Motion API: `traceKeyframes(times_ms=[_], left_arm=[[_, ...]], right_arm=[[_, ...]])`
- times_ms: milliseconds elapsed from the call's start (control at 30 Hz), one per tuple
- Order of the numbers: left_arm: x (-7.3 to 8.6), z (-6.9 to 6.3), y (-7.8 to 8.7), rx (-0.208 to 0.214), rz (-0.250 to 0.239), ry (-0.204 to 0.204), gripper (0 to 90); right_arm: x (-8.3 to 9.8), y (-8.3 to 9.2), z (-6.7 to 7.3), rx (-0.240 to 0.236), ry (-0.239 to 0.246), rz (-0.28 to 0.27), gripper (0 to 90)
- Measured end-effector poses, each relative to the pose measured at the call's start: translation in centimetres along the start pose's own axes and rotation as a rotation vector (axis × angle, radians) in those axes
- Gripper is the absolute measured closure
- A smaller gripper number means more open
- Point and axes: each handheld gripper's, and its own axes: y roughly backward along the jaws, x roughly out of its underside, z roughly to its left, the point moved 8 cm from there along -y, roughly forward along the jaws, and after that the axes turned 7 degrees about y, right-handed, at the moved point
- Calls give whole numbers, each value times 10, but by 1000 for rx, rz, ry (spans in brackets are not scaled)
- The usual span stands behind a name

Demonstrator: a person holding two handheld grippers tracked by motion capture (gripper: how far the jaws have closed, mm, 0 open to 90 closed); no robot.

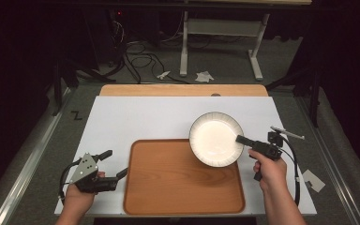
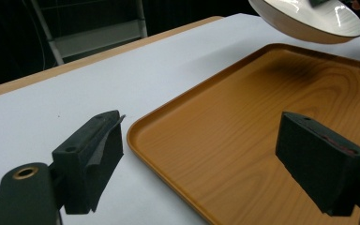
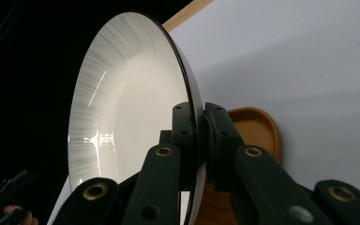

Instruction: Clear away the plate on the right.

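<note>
Halfway-ish: right gripper (image 1: pixel 240 139) clamped on rim of round white ribbed-edge ceramic plate (image 1: pixel 214 139), held above far right corner of wooden tray (image 1: pixel 178 187). Not set down yet. Left gripper (image 1: pixel 115 164) idle, jaws apart.

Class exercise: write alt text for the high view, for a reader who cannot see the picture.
A person's right gripper clamps the rim of a white plate and holds it above the far right corner of a wooden tray. The left gripper, jaws open, rests at the tray's left edge on a white tabletop.
</note>
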Motion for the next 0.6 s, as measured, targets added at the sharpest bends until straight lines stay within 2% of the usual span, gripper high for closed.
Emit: traceKeyframes(times_ms=[100,400,600], left_arm=[[0,-2,-1,6,4,-7,158],[0,-1,0,4,1,-6,158],[-1,-2,-1,6,-2,-6,158]], right_arm=[[7,-5,6,-9,16,31,851],[15,-10,19,-40,30,50,851],[26,-19,30,-53,57,94,851]])
